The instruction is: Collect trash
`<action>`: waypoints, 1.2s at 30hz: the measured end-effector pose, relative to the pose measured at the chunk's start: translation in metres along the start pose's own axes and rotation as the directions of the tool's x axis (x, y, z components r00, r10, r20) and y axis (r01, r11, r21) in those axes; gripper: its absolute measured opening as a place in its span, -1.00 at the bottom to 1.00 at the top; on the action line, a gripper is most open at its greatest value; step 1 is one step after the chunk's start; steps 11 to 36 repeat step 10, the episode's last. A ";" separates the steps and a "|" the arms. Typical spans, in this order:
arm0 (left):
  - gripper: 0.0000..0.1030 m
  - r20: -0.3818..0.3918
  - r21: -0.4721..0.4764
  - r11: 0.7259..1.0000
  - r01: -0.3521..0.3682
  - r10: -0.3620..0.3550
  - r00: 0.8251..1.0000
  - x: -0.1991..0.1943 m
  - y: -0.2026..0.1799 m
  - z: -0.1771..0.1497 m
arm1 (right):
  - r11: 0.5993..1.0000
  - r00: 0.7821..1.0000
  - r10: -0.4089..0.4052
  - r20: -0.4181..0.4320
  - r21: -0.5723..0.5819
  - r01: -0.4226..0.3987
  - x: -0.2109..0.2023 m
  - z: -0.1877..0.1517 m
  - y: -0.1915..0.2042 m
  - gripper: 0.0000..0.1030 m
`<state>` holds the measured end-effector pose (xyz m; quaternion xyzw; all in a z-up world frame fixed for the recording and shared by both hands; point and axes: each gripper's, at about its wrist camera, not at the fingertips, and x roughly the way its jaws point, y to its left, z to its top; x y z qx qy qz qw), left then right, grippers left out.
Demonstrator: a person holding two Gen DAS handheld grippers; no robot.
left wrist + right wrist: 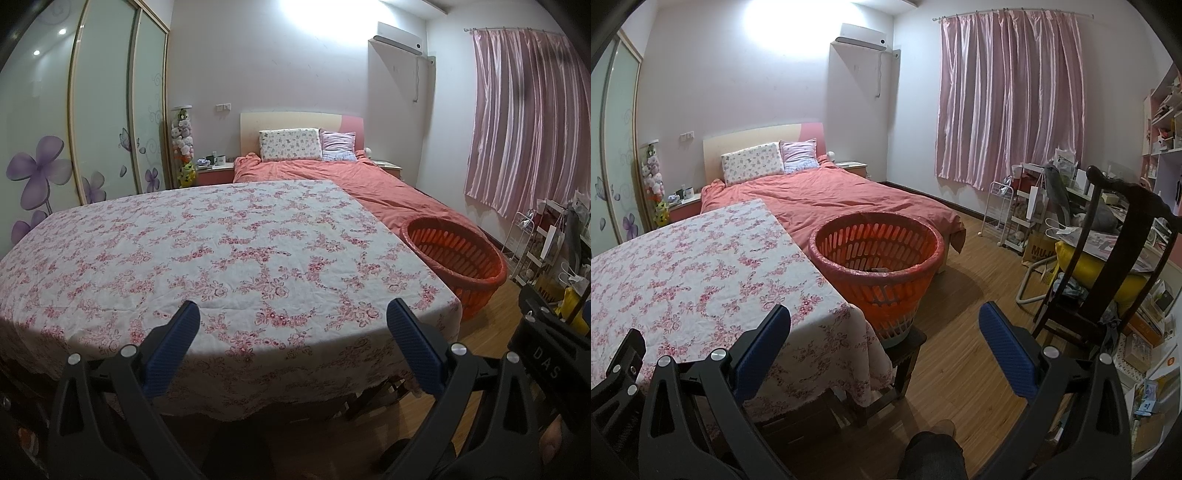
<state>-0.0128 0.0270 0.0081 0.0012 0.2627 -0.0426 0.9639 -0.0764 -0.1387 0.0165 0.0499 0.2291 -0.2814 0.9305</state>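
Both the left tool (291,332) and the right tool (884,336) are spread wide and hold nothing, poised at the near edge of the floral-clothed surface (207,243), whose top shows no trash at all. The lined orange basket (877,258) stands on a dark stool (905,350) just beside the surface's right edge, and a small dark item may lie at its bottom, though the view is too poor to be sure. This looks like either the very start or the end of collecting; the next move calls for finding any litter elsewhere in the room before reaching.
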 end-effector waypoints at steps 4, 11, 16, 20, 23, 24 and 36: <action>0.91 -0.002 0.001 1.000 -0.001 0.001 1.000 0.000 0.000 -0.001 | 1.000 1.000 0.001 -0.002 0.000 -0.001 -0.001 -0.003 0.001 0.96; 0.91 -0.008 0.001 1.000 -0.003 0.003 1.000 -0.002 0.001 -0.003 | 1.000 1.000 0.004 -0.005 0.000 -0.004 0.001 -0.005 0.003 0.96; 0.91 -0.008 0.001 1.000 -0.003 0.003 1.000 -0.002 0.001 -0.003 | 1.000 1.000 0.004 -0.005 0.000 -0.004 0.001 -0.005 0.003 0.96; 0.91 -0.008 0.001 1.000 -0.003 0.003 1.000 -0.002 0.001 -0.003 | 1.000 1.000 0.004 -0.005 0.000 -0.004 0.001 -0.005 0.003 0.96; 0.91 -0.008 0.001 1.000 -0.003 0.003 1.000 -0.002 0.001 -0.003 | 1.000 1.000 0.004 -0.005 0.000 -0.004 0.001 -0.005 0.003 0.96; 0.91 -0.008 0.001 1.000 -0.003 0.003 1.000 -0.002 0.001 -0.003 | 1.000 1.000 0.004 -0.005 0.000 -0.004 0.001 -0.005 0.003 0.96; 0.91 -0.008 0.001 1.000 -0.003 0.003 1.000 -0.002 0.001 -0.003 | 1.000 1.000 0.004 -0.005 0.000 -0.004 0.001 -0.005 0.003 0.96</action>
